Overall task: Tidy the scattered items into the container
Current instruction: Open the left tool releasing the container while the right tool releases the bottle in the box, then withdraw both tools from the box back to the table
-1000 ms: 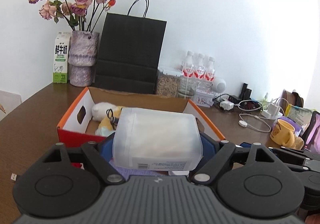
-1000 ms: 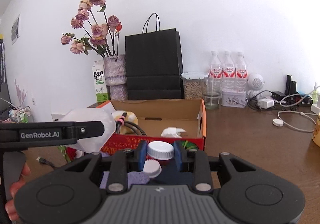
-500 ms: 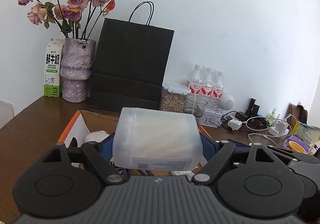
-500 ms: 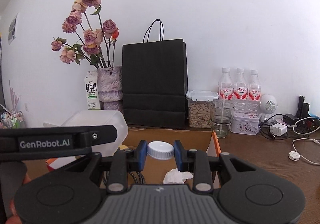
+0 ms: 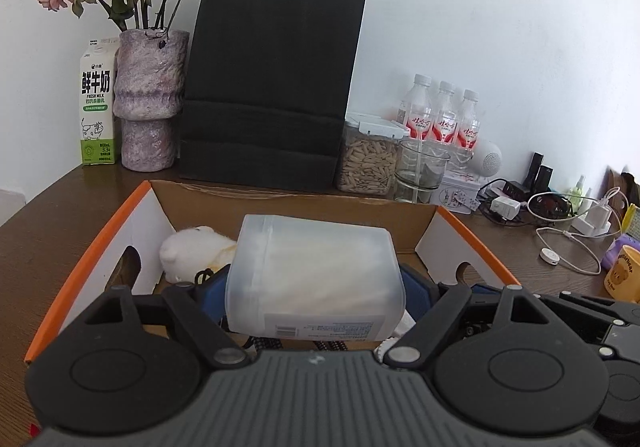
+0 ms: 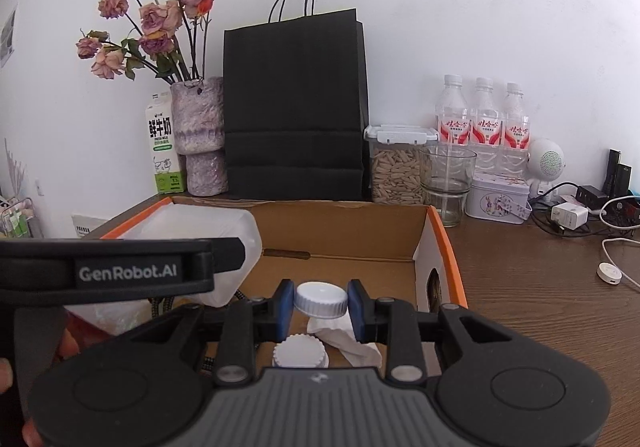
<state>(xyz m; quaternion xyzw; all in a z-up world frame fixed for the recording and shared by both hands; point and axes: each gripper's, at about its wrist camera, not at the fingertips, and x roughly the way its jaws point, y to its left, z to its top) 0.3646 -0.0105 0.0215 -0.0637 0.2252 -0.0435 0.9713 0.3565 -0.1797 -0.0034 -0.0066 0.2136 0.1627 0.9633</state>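
— So, what has the left gripper (image 5: 314,287) got?

— Its blue fingers (image 5: 418,289) are clamped on a frosted plastic box (image 5: 314,271), held over the cardboard box (image 5: 472,235) with the orange rim.

— And the right one?

— The right gripper (image 6: 321,305) has its fingers closed on a white-capped bottle (image 6: 321,301), also above the cardboard box, nearer its right wall.

— Anything already inside?

— A white plush toy (image 5: 192,249) in the left part, a crumpled tissue (image 6: 348,341) and another white cap (image 6: 299,355) under the right gripper, plus a braided cable (image 6: 160,303).

— Behind it?

— On the bench (image 6: 540,299) a black paper bag (image 5: 272,87), a vase of dried roses (image 5: 150,99), a milk carton (image 5: 96,103) and three water bottles (image 6: 484,115).
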